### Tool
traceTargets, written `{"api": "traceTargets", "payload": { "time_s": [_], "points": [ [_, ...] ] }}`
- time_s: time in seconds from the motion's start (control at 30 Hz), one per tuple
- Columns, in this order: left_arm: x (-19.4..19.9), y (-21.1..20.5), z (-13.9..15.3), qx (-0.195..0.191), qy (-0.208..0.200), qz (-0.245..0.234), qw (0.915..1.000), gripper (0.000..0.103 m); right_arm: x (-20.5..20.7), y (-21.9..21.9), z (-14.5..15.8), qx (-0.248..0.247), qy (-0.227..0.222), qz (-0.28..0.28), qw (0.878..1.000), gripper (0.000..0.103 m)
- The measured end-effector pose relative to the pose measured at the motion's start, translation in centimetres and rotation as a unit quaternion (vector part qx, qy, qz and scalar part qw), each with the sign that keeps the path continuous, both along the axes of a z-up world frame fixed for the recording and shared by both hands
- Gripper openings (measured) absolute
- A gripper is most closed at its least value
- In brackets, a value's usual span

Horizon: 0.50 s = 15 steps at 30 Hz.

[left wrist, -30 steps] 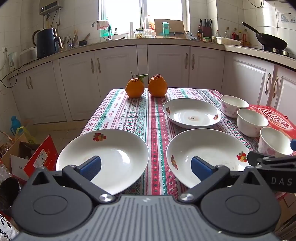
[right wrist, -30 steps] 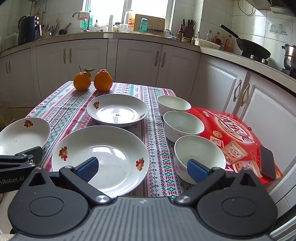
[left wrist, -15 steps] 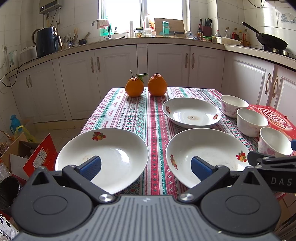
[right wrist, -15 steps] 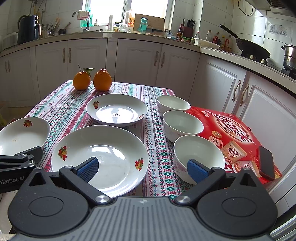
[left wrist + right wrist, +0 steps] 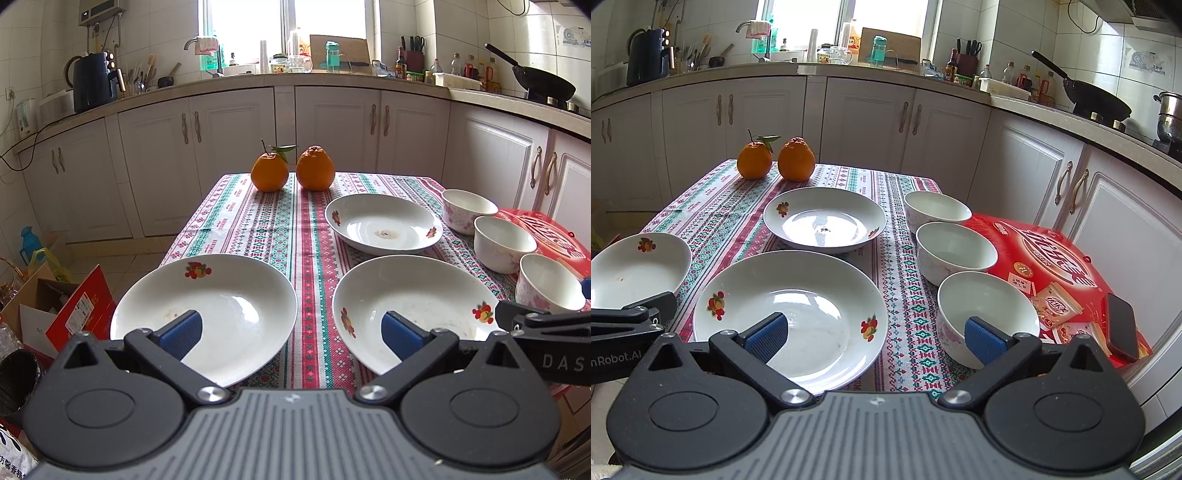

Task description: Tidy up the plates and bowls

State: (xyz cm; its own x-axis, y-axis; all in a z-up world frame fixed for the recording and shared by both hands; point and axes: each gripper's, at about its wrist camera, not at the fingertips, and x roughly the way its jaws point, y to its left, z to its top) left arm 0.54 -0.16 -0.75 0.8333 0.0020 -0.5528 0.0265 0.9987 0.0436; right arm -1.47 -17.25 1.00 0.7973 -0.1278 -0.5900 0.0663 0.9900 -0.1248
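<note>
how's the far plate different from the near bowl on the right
The far plate is wide and shallow with fruit prints on its rim; the near bowl is narrow and deep with faint pink flowers outside. The plate has a dark speck in its middle; the bowl looks clean. Both are white, upright and empty.

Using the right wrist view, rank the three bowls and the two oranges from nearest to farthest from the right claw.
From the right claw:
1. Near bowl, just ahead on the right.
2. Middle bowl, behind it.
3. Far bowl, last in the row.
4. Oranges, side by side at the far left end; too close to rank.
</note>
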Motion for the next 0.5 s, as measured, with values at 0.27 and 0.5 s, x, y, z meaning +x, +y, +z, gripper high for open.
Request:
{"api": "traceTargets", "payload": {
  "time_s": [0.27,0.5],
  "points": [
    [0.01,-0.01,-0.05,0.0,0.001,0.0,1.0,0.102,0.01,-0.02,0.01,-0.001,0.001,0.0,1.0,0.103],
    [0.0,0.04,0.02,0.0,0.001,0.0,1.0,0.102,-0.01,-0.07,0.04,-0.001,0.001,-0.001,1.0,0.103]
  ]
}}
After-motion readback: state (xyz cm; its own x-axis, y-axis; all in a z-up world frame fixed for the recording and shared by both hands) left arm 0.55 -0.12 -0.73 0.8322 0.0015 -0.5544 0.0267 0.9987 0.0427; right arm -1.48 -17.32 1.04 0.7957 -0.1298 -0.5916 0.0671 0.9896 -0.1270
